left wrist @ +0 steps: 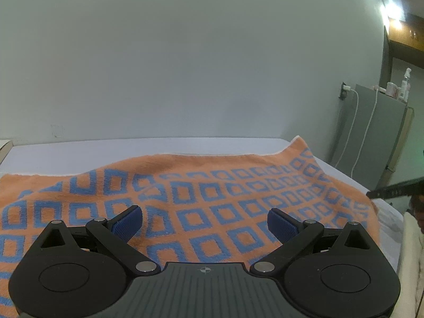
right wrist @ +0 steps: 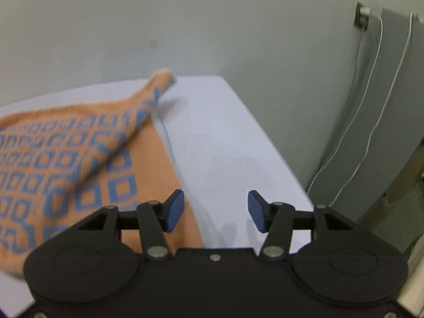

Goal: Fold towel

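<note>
The left gripper (left wrist: 205, 224) has its jaws wide apart, with nothing between the blue ribbed pads (left wrist: 127, 224); it hangs over the towel (left wrist: 212, 198). The right gripper (right wrist: 216, 210) also has its jaws apart and empty, above the bare sheet (right wrist: 225, 145) just beside the towel's right edge; its left pad (right wrist: 175, 210) overlaps that edge in the picture, though contact cannot be told.

The towel lies spread on the sheet, rumpled rather than flat, and takes up most of its near and left part. In the right view one far corner (right wrist: 161, 76) runs out in a drawn, narrow point, and a fold ridge crosses the cloth diagonally. It is orange terry with rows of blue hollow squares and a plain orange border. This view is blurred.

At the right edge of the left view a thin black bar (left wrist: 392, 189) juts in over the towel's corner; what it belongs to cannot be told.

The sheet is pale lavender-white and smooth, on a flat bed or table set against a plain grey-white wall (left wrist: 185, 66). To the right stands a grey cabinet (left wrist: 371, 132), with two white cables (right wrist: 371, 100) hanging from a wall socket (right wrist: 361, 17) in front of it. On top are a spray bottle (left wrist: 405, 83) and a small jar. Bright lamps glare high at the right.
</note>
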A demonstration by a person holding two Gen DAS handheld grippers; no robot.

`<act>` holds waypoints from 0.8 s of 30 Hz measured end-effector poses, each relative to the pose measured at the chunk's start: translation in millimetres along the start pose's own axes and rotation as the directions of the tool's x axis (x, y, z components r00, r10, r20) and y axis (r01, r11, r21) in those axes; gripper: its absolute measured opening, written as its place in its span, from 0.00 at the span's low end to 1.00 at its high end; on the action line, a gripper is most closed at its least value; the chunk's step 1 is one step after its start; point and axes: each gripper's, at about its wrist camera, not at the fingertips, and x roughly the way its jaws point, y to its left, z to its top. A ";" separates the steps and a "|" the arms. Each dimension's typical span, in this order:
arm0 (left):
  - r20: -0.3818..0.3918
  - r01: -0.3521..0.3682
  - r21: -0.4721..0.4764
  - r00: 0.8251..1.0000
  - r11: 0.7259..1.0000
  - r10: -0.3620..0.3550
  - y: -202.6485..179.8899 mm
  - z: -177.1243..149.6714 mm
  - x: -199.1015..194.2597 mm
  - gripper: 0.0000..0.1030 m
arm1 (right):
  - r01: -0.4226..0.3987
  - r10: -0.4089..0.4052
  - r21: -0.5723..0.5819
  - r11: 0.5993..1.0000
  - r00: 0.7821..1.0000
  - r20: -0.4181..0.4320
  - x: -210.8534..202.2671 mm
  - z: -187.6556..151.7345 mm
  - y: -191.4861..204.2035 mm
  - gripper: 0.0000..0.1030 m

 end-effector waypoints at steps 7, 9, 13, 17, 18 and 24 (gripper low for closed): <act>-0.007 -0.007 -0.001 1.000 1.000 0.007 0.0 0.1 2.3 0.97 | -0.063 0.063 0.000 0.998 0.997 -0.038 -0.7 -13.5 3.2 0.16; -0.010 -0.012 0.003 1.000 1.000 0.012 -0.9 0.1 3.1 0.97 | -0.054 0.053 -0.025 0.998 0.998 -0.036 -4.0 -15.8 6.8 0.10; -0.005 -0.019 0.003 1.000 1.000 0.019 -1.3 -0.4 -0.4 0.97 | -0.028 0.027 -0.023 0.999 0.999 -0.022 -16.8 -18.4 1.6 0.06; 0.001 -0.015 0.018 1.000 1.000 0.015 -3.8 -0.4 -3.8 0.97 | -0.008 0.007 -0.014 1.000 1.000 -0.010 -37.8 -21.4 -4.8 0.04; 0.001 -0.013 0.021 1.000 1.000 0.013 -4.6 0.4 -4.7 0.97 | -0.002 0.001 -0.017 1.000 1.000 -0.012 -42.1 -22.4 -5.8 0.04; 0.008 0.051 -0.118 0.999 0.992 -0.051 12.1 15.8 -14.5 0.97 | 0.051 -0.051 -0.023 0.998 0.998 -0.033 -61.7 -29.9 -12.4 0.04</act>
